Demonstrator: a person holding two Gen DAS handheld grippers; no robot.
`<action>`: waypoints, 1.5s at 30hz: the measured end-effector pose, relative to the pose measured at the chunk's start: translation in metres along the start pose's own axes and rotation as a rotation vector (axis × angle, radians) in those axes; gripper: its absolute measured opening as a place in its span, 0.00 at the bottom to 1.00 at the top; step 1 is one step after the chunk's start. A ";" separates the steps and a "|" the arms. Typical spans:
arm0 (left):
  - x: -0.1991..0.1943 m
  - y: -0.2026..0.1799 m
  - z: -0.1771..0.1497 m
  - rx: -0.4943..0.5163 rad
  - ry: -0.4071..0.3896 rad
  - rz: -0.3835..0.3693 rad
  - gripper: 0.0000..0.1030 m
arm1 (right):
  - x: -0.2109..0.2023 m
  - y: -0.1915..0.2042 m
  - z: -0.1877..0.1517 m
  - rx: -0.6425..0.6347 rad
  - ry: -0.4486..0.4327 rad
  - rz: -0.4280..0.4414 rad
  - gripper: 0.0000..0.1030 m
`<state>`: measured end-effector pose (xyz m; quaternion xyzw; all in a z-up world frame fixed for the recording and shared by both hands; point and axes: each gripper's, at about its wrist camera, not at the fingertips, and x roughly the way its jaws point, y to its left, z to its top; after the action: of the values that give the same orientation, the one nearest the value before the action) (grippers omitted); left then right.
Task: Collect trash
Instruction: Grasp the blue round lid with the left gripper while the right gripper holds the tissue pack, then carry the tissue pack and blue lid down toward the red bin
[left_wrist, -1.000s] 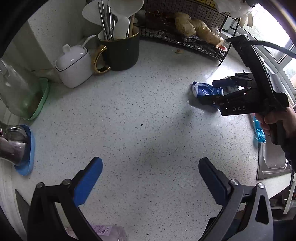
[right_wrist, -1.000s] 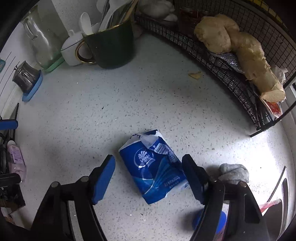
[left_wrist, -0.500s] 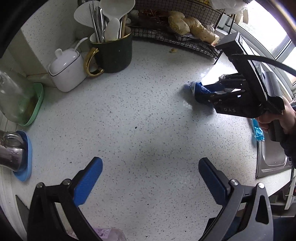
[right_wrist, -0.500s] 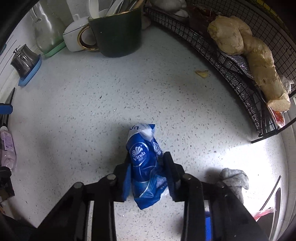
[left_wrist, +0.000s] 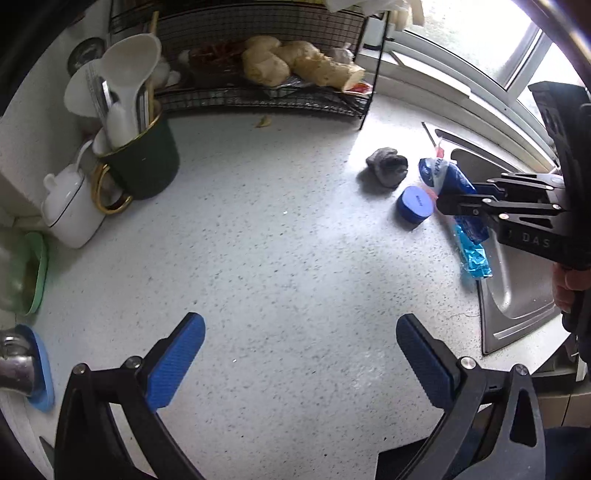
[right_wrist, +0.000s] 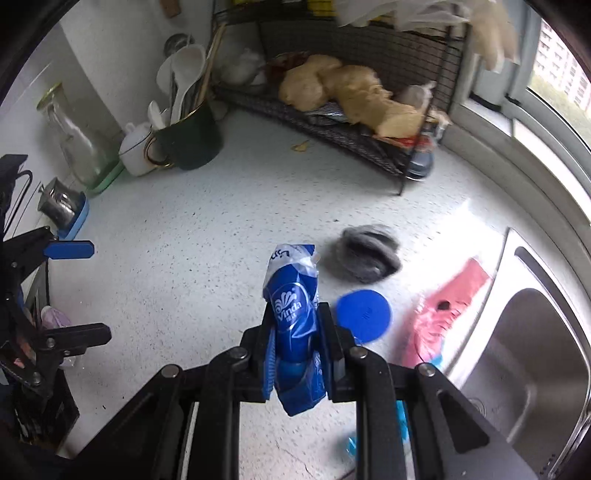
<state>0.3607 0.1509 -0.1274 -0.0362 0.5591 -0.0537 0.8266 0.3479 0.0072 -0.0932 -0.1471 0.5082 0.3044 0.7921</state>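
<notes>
My right gripper (right_wrist: 295, 317) holds a crumpled blue tissue packet (right_wrist: 291, 295) above the speckled counter; its jaws are still closing and the pads press on the packet's sides. The left wrist view shows that packet (left_wrist: 439, 177) sticking up from the right gripper (left_wrist: 454, 203) near the sink. Below lie a grey crumpled wad (right_wrist: 369, 253), a blue round lid (right_wrist: 364, 314), a pink wrapper (right_wrist: 447, 310) and a light blue wrapper (left_wrist: 472, 254). A small yellow scrap (left_wrist: 264, 121) lies by the rack. My left gripper (left_wrist: 299, 354) hangs open over bare counter with nothing between its fingers.
A black wire rack (left_wrist: 258, 103) with ginger roots stands at the back. A dark green mug (left_wrist: 144, 170) of utensils and a white lidded pot (left_wrist: 72, 214) stand at the left. The steel sink (right_wrist: 528, 350) is at the right.
The right gripper's jaws shut on the blue packet and lifted it off the counter toward the sink. The left gripper shifted across the counter, still open.
</notes>
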 end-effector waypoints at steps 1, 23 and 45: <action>0.004 -0.008 0.005 0.018 0.001 -0.011 1.00 | -0.007 -0.010 -0.004 0.027 -0.005 -0.015 0.18; 0.129 -0.109 0.095 0.272 0.137 -0.149 0.91 | -0.041 -0.090 -0.069 0.415 -0.032 -0.148 0.18; 0.109 -0.141 0.073 0.315 0.089 -0.137 0.42 | -0.047 -0.084 -0.080 0.407 -0.020 -0.165 0.18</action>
<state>0.4620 -0.0028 -0.1840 0.0582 0.5760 -0.1982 0.7909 0.3300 -0.1165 -0.0927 -0.0220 0.5376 0.1311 0.8327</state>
